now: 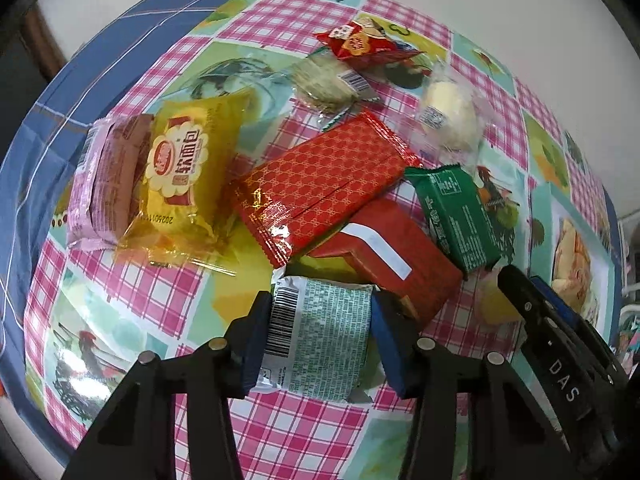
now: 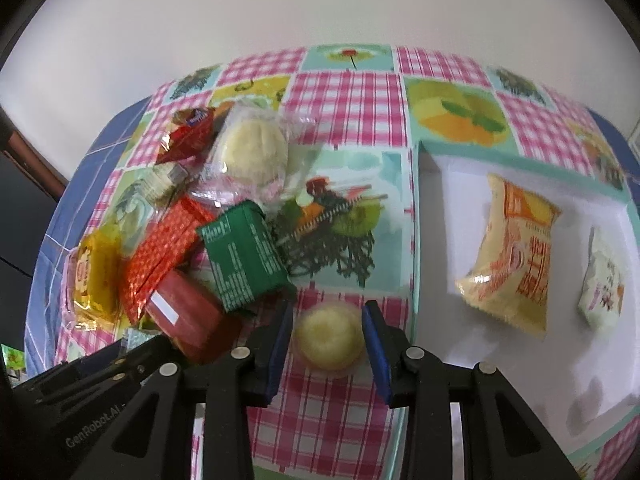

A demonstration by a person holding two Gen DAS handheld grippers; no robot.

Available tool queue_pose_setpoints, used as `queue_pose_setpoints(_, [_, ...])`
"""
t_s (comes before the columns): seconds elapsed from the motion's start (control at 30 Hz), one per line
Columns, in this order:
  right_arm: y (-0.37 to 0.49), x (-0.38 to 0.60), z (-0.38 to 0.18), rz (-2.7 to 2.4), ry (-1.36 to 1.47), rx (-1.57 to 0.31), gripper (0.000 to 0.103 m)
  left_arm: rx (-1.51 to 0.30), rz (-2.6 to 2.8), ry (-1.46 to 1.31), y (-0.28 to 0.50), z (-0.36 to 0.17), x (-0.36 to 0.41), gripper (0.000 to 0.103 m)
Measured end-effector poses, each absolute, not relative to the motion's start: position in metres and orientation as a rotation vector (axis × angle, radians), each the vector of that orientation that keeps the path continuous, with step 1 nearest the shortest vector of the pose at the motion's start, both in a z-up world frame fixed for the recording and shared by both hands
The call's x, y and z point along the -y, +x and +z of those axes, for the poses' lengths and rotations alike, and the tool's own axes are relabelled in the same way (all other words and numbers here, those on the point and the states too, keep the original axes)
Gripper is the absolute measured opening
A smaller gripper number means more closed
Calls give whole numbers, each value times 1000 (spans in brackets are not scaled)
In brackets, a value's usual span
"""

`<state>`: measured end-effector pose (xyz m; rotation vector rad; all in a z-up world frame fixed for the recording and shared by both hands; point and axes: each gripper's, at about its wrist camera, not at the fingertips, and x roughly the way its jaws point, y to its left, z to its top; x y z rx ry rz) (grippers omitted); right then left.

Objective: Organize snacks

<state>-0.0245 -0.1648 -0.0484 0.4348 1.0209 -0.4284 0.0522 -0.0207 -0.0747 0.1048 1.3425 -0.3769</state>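
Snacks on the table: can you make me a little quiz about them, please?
1. True or false: the white tray holds two snack packets.
2. What lies between the left gripper's fingers? A a banana; B a barcode packet; C a spoon.
3. What colour is the round snack between the right gripper's fingers?
Key: 1 true; 2 B; 3 yellow.
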Motion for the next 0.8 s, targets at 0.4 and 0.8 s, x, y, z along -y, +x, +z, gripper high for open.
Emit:
queue_pose_setpoints(0.4, [-11,162,-62,-406,375,-1092,45,-1352,-371,95,50,-72,12,51])
queue_pose_setpoints(0.8, [-26,135,-64,-323,327,-1198,39,-1364,-366,82,50,-73,12,51])
